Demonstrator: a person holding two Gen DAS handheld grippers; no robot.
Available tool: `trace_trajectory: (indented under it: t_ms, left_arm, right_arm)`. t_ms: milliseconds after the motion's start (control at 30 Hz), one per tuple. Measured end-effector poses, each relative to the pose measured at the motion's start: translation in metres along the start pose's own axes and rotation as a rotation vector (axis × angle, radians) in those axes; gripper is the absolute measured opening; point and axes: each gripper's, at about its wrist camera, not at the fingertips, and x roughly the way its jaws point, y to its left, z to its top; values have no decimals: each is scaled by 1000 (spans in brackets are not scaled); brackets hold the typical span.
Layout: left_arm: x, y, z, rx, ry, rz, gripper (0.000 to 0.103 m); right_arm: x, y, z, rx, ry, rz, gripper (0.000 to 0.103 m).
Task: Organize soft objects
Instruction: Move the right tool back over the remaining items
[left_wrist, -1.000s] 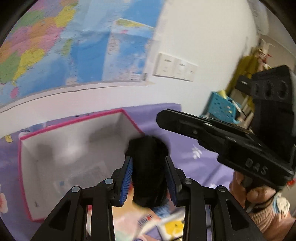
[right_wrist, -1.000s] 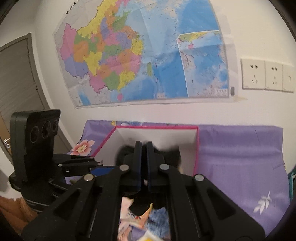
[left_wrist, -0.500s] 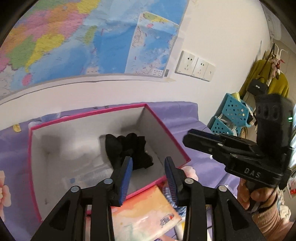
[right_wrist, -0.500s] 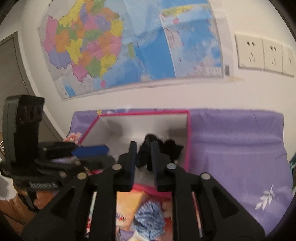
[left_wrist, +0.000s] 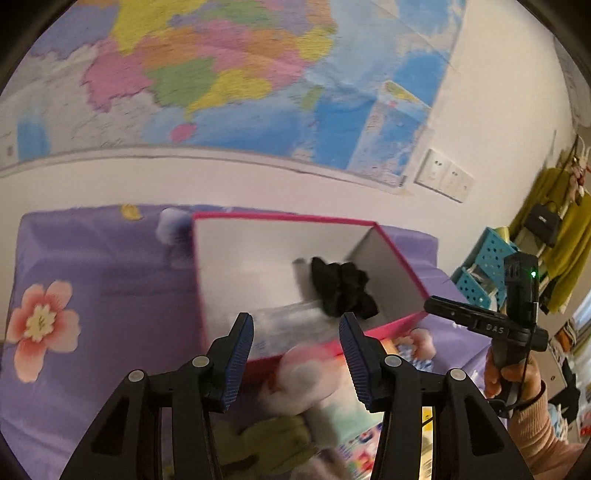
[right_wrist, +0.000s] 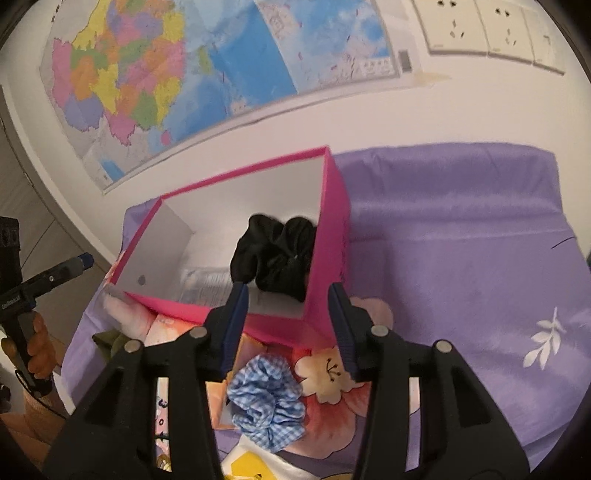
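The box (right_wrist: 334, 236) stands on the cloth (right_wrist: 461, 240), ahead of the right claw (right_wrist: 288, 317). One scrunchie (right_wrist: 275, 251) lies inside it. Another scrunchie (right_wrist: 267, 398) lies below the claw, before the box.

The letters "DAS" stand in pale print on the side of the black handheld right gripper (left_wrist: 484, 326) at the right (the wall map's lettering is too blurred to read).

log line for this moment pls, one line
black scrunchie: inside pink box | left tool: open, just opening, nothing gripped | right tool: open, just opening, nothing gripped | blue gingham scrunchie: on purple cloth, outside box
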Motion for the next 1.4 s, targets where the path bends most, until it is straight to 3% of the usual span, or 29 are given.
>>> trace_trajectory:
  t_ms: [200, 400, 633, 933, 1167, 1400]
  left_arm:
    - [1, 24, -14, -61, 27, 14, 49]
    - [-7, 19, -24, -52, 22, -1, 49]
    - [-14, -17, -48, 44, 57, -81, 49]
    - [-5, -84, -90, 212, 190, -254, 50]
    - [10, -116, -119, 281, 310, -349, 50]
    - [20, -132, -130, 311, 357, -386, 50]
  right_arm:
    - [-3, 8, -8, -10, 1, 13, 49]
    - [-13, 8, -15, 10, -6, 44, 49]
    - [-43, 18, -34, -7, -26, 63, 49]
    - [-82, 26, -69, 21, -18, 137, 49]
    - [-85, 30, -102, 35, 75, 133, 50]
    - [-92, 19, -139, 96, 156, 95, 56]
